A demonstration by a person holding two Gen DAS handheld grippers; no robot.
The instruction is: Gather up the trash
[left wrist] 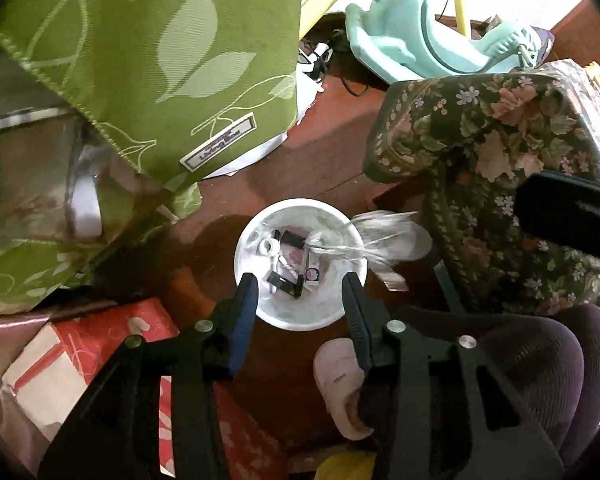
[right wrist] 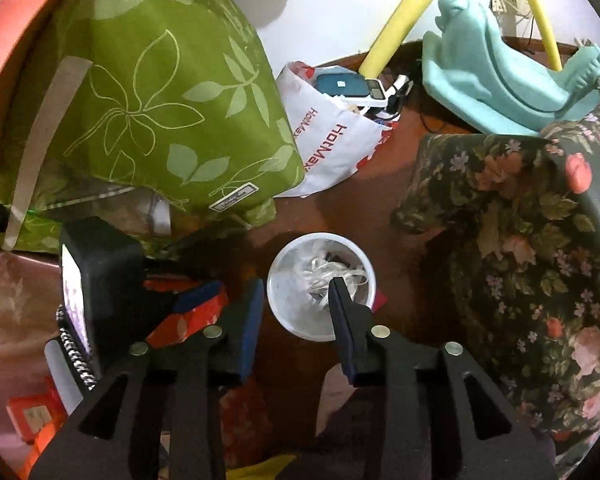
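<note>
Two black claws hang over a cluttered wooden floor (left wrist: pixel 320 160), both aimed down at a small white bin (left wrist: pixel 300 312) that serves as the trash container. The left claw (left wrist: pixel 300 292) is spread wide and empty, its blue-padded fingers straddling the bin's near rim. The right claw (right wrist: pixel 296 300) is likewise spread and holds nothing; one fingertip overlaps the bin (right wrist: pixel 288 312) in its view.

Inside the bin lie small dark plastic pieces (left wrist: pixel 286 280), a white ring and scraps of printed paper. Crumpled clear plastic wrap (right wrist: pixel 328 276) sits on top in the right view; in the left view it seems to spill over the bin's right rim, though fisheye distortion makes that uncertain. Both claws probably hover here because the bin is the drop point.

A green leaf-print cushion (left wrist: pixel 148 60) lies far left, a dark floral cushion (left wrist: pixel 500 168) to the right, red patterned boxes (left wrist: pixel 100 352) near left. A turquoise plastic toy (left wrist: pixel 420 32) is cut off at the far edge. Whether more trash remains on the floor is hard to tell.
</note>
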